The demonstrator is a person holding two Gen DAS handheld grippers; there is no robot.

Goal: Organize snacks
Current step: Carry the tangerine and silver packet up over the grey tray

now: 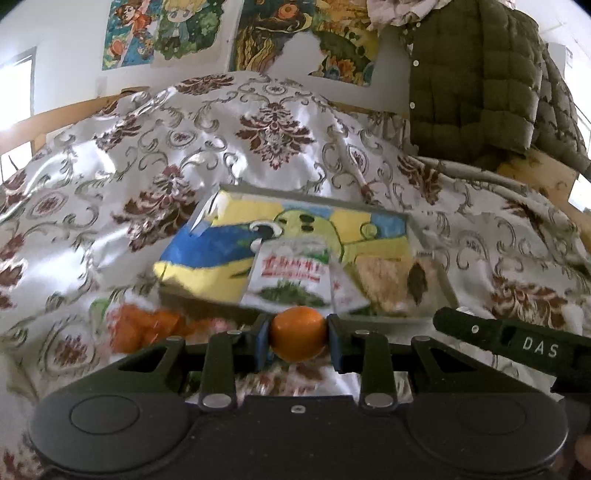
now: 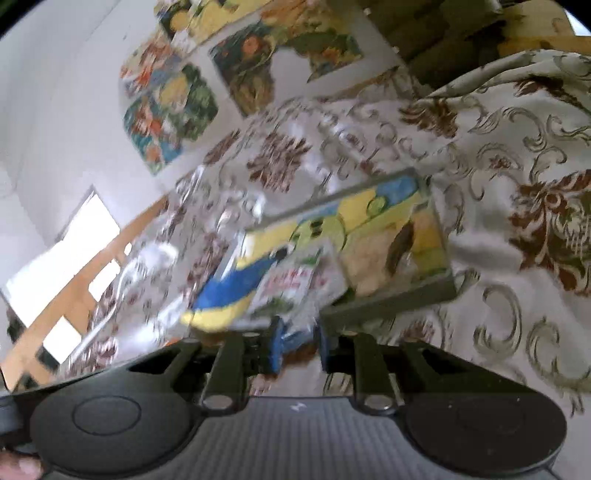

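Observation:
My left gripper (image 1: 298, 334) is shut on a small orange fruit (image 1: 297, 332), held just in front of a shallow box (image 1: 221, 236) with a yellow, blue and green cartoon lining. Inside the box lie a white snack packet (image 1: 291, 275) with red writing and a clear bag of pale crackers (image 1: 384, 280). More orange fruits (image 1: 144, 328) lie in a bag left of the box. My right gripper (image 2: 298, 341) is blurred, its fingers close together around something clear and blurred that I cannot identify, near the box's (image 2: 406, 295) front edge and the white packet (image 2: 291, 284).
A shiny white cloth (image 1: 184, 155) with brown floral pattern covers the surface. A green quilted jacket (image 1: 476, 81) hangs at the back right. Posters (image 1: 166, 29) hang on the wall. The other gripper's black body (image 1: 517, 343) shows at the lower right.

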